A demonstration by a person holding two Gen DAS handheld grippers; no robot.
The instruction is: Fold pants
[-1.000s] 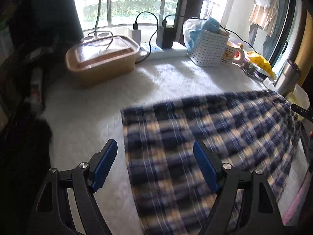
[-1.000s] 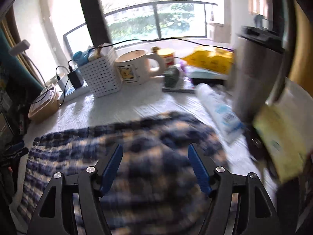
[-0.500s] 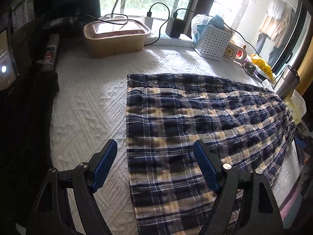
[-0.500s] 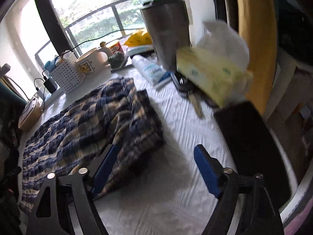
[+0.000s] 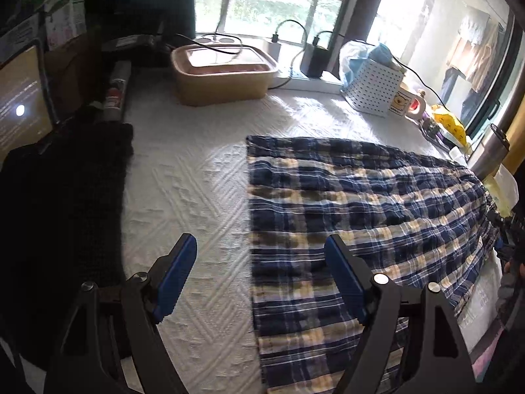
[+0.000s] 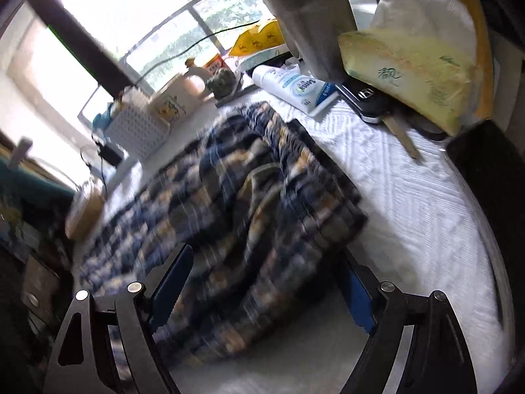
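Blue, yellow and white plaid pants lie spread flat on the white textured cover. Their straight left edge runs between my left fingers. My left gripper is open and empty, held above that edge near the front. In the right wrist view the pants look blurred, with a bunched, rumpled end toward the right. My right gripper is open and empty, just above the near edge of that end.
A tan lidded box, a power strip with chargers, a white perforated basket and a mug stand along the window. A steel tumbler, tissue pack, lotion tube and car key crowd the right end. Dark cloth lies left.
The left gripper has pulled back a little, showing more of the flat pants. The right gripper has swung and dropped closer to the bunched end of the pants. Both stay open.
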